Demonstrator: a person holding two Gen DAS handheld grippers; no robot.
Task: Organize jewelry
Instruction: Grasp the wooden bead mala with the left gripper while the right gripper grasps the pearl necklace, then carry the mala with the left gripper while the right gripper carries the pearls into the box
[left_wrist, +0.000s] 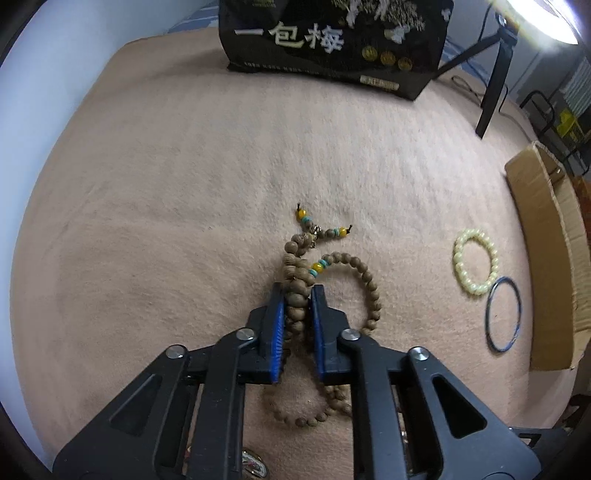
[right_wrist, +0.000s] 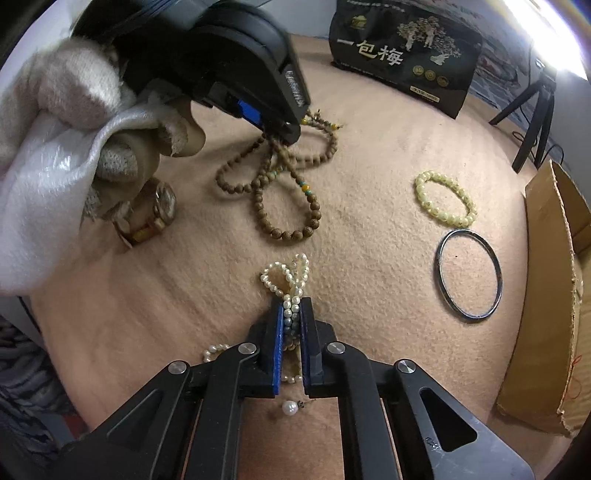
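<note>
My left gripper (left_wrist: 297, 291) is shut on a bunched strand of brown wooden beads (left_wrist: 295, 269) with yellow and turquoise accent beads, low over the tan cloth. The same strand (right_wrist: 280, 192) shows in the right wrist view, its loops lying on the cloth under the left gripper (right_wrist: 286, 134). My right gripper (right_wrist: 291, 304) is shut on a white pearl necklace (right_wrist: 291, 277), its loops sticking out past the fingertips. A pale yellow bead bracelet (left_wrist: 476, 260) (right_wrist: 445, 197) and a dark metal bangle (left_wrist: 503, 314) (right_wrist: 469, 273) lie to the right.
An open cardboard box (left_wrist: 546, 236) (right_wrist: 546, 295) stands at the right edge. A black printed bag (left_wrist: 332, 40) (right_wrist: 402, 55) stands at the back. A tripod (right_wrist: 532, 110) is at back right. A gold watch (right_wrist: 147, 214) lies left, a loose pearl earring (right_wrist: 290, 408) under my right gripper.
</note>
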